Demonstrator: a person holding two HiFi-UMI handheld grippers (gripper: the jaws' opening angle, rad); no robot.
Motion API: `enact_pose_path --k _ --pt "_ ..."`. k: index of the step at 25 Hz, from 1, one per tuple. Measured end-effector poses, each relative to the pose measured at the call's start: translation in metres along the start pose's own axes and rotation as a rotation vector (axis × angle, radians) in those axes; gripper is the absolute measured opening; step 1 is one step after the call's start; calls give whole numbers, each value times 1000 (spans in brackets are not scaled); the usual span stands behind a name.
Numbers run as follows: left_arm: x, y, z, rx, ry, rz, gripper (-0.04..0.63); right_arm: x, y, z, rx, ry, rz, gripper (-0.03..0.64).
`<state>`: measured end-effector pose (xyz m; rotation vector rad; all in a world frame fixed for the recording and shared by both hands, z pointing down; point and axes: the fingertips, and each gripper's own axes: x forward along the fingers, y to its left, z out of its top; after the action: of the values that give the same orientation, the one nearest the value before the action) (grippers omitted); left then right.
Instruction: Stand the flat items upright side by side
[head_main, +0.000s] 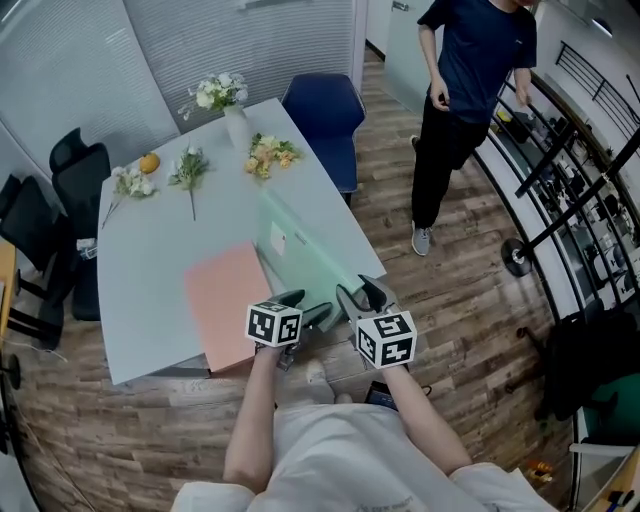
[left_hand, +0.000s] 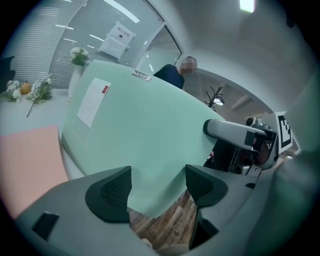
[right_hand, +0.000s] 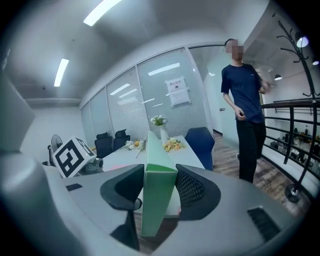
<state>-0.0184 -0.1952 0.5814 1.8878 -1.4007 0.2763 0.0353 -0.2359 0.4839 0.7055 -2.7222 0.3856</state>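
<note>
A flat pale green box (head_main: 300, 252) is tilted up on its long edge at the near right of the white table (head_main: 150, 270). My right gripper (right_hand: 159, 187) is shut on its near end, both pads against the narrow green edge (right_hand: 158, 210). The box's broad face (left_hand: 145, 130) fills the left gripper view, and its lower corner hangs between the jaws of my left gripper (left_hand: 157, 187), which stands open without touching it. A flat pink folder (head_main: 228, 300) lies on the table to the left of the box. In the head view both grippers, left (head_main: 312, 314) and right (head_main: 356, 296), sit at the table's near edge.
A vase of white flowers (head_main: 232, 110), loose flowers (head_main: 270, 153) and an orange (head_main: 149, 162) lie at the table's far end. A blue chair (head_main: 325, 115) stands behind it and black chairs (head_main: 60, 190) at the left. A person (head_main: 465, 90) stands at the right, near a black railing (head_main: 570, 190).
</note>
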Motion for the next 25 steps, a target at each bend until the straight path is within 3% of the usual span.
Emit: enact_pose_path --k 12,16,25 --pt "-23 -1 -2 -72 -66 25 330 -13 33 0 -239 -3 3 215" --pt "-31 -1 -3 -91 -92 33 330 -20 48 -6 -315 12 42 215" --pt "-42 1 -12 -95 -86 70 330 -24 61 -17 -320 72 166 238"
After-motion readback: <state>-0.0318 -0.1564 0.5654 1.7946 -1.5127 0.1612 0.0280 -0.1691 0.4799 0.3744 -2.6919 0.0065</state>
